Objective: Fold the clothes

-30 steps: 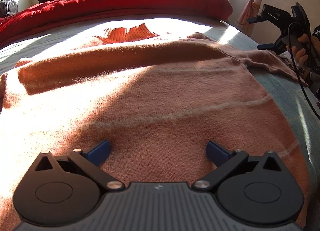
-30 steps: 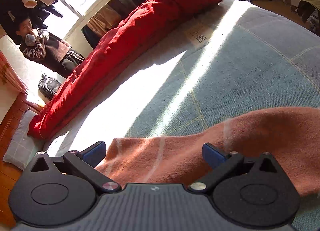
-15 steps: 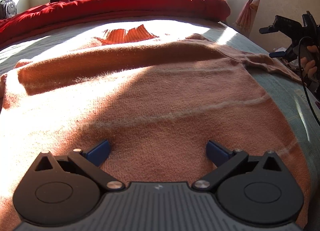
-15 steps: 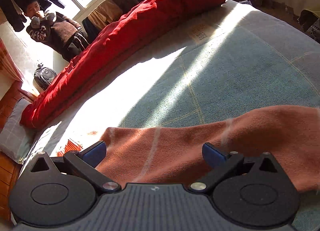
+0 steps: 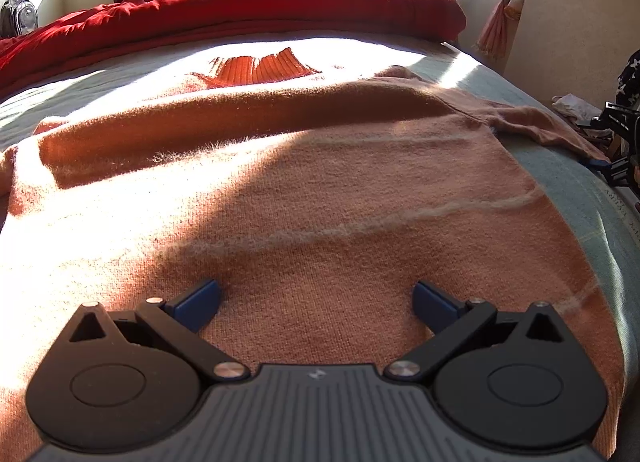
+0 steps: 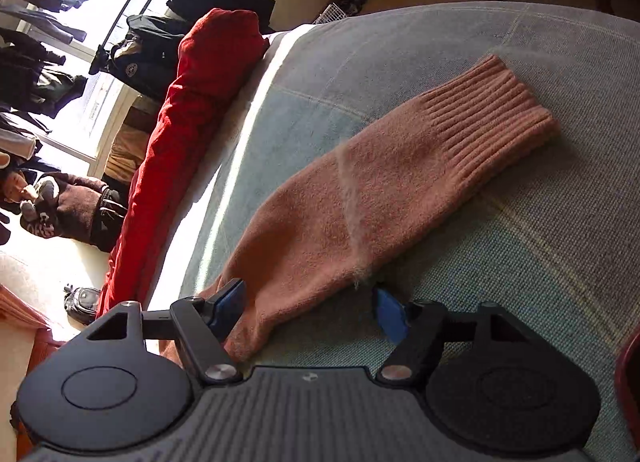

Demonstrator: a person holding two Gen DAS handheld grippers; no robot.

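Swung round, the right gripper [image 6: 308, 310] now straddles the sweater [image 5: 320, 190] sleeve [image 6: 392, 182], jaws released; left gripper [image 5: 316, 298] hovers spread over its body.

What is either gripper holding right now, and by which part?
Nothing. The left gripper hovers open over the sweater body; the right gripper is open around its sleeve, jaws not closed.

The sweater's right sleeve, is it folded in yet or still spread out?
Spread out. The sleeve lies straight on the bedsheet, cuff away from the open right gripper.
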